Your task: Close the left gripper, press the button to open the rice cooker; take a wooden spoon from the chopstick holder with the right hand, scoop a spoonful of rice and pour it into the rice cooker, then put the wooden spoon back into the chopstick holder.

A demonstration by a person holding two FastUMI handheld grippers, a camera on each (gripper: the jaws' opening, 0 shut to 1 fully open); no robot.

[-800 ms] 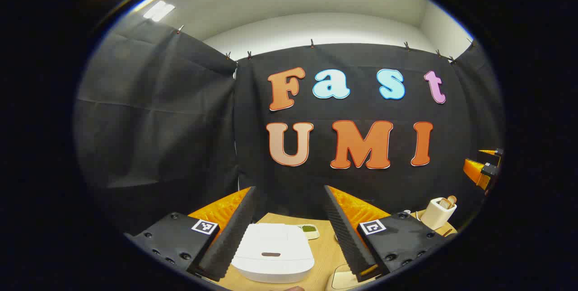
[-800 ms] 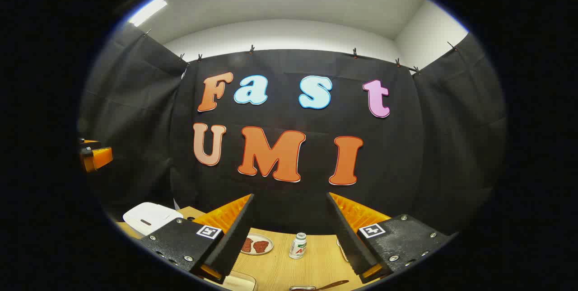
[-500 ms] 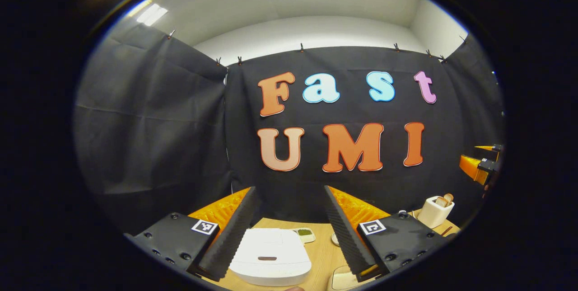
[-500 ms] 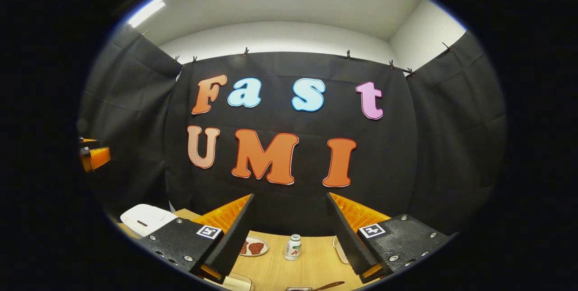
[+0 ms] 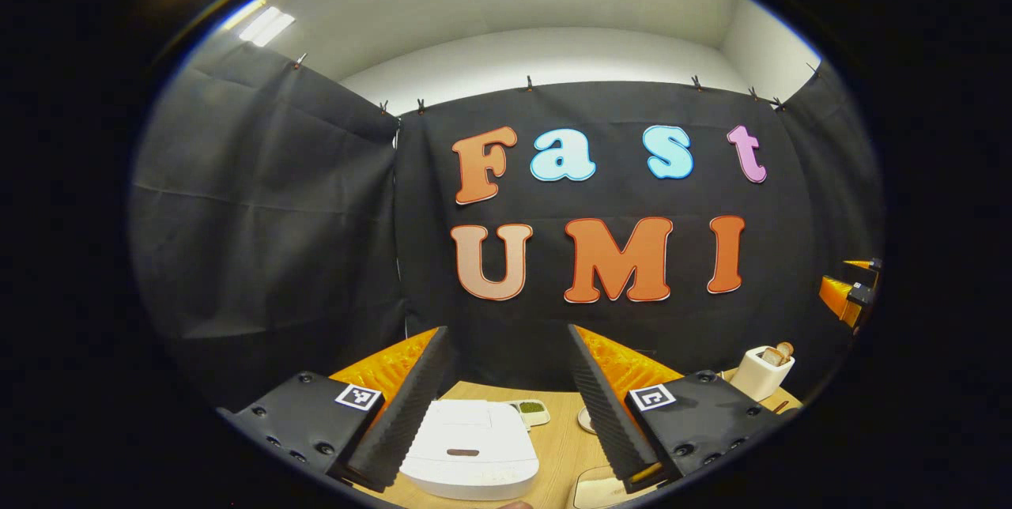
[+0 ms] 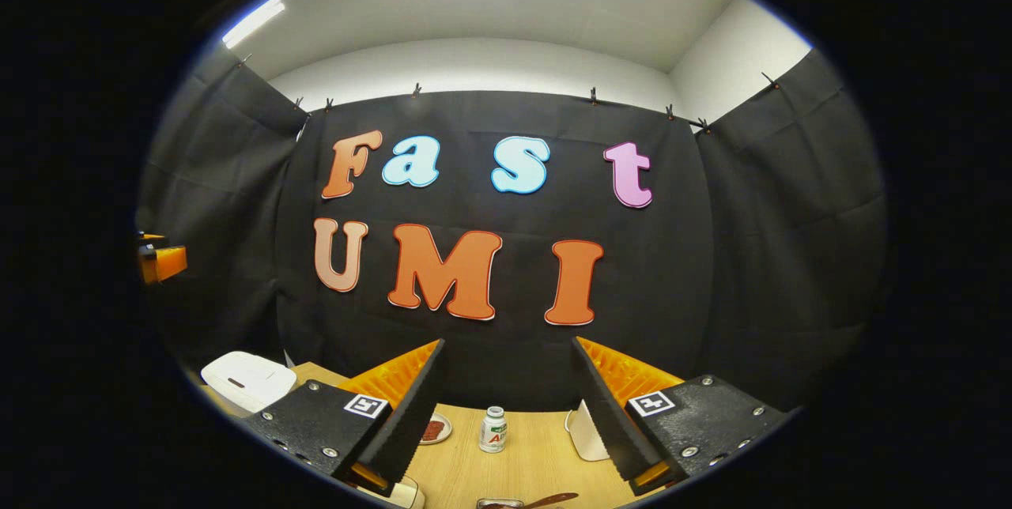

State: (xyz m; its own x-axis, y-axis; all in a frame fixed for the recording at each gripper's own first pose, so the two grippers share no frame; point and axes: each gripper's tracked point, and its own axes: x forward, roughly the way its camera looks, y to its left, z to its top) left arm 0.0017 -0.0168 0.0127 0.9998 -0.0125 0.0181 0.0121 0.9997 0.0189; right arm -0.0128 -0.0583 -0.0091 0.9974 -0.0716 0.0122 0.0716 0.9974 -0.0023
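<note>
A wooden table (image 5: 557, 446) stood before black cloth walls. In the left gripper view, the left gripper (image 5: 510, 406) hung spread and empty above the closed white rice cooker (image 5: 470, 450); farther right stood the white chopstick holder (image 5: 760, 372) with the wooden spoon (image 5: 783, 351). In the right gripper view, the right gripper (image 6: 506, 418) hung spread and empty above a small white bottle (image 6: 493, 429).

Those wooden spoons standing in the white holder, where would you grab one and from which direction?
Probably by the top end that pokes above the rim of the white chopstick holder, coming down from above. The wooden spoon stands roughly upright, so only that end is free, and the holder's walls block a sideways approach. The right gripper is open and well short of it.
</note>
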